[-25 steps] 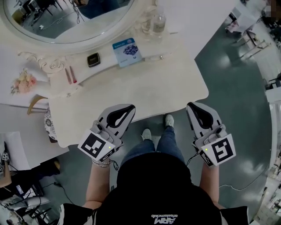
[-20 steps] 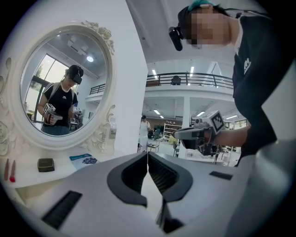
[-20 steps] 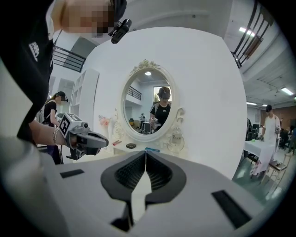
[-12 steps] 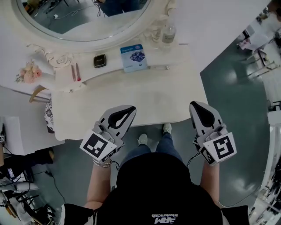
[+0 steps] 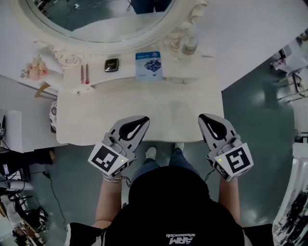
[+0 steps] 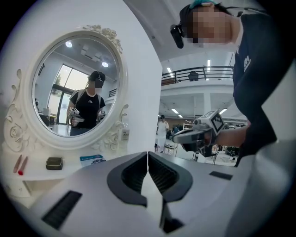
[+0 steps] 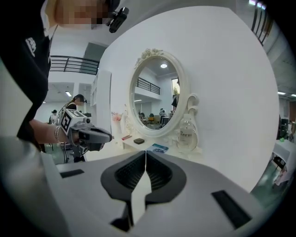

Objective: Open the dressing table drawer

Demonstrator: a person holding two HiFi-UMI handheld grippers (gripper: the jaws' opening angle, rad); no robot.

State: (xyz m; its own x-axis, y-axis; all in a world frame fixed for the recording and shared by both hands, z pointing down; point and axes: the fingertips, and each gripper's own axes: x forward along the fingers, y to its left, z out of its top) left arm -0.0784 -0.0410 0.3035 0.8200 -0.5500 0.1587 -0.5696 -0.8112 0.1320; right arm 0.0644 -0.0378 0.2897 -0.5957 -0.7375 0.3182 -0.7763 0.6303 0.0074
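The white dressing table [image 5: 159, 108] lies below me, its front edge just ahead of both grippers. No drawer front shows in any view; it is hidden under the tabletop. My left gripper [image 5: 143, 119] hovers over the front edge left of centre, jaws shut with nothing between them, as also seen in the left gripper view [image 6: 147, 153]. My right gripper [image 5: 202, 116] hovers over the front edge to the right, likewise shut and empty [image 7: 146, 152]. Each gripper points level towards the oval mirror [image 5: 101, 14].
On the raised shelf under the mirror lie a blue card [image 5: 148, 65], a black compact [image 5: 111, 64], two thin red sticks [image 5: 84, 73] and a clear bottle [image 5: 189, 44]. Pink flowers [image 5: 33, 69] sit at the far left. Green floor [image 5: 255, 110] lies to the right.
The table has come squarer and nearer in the head view. My right gripper has shifted left, so that its tips now lie over the table's front edge. Both stay shut.
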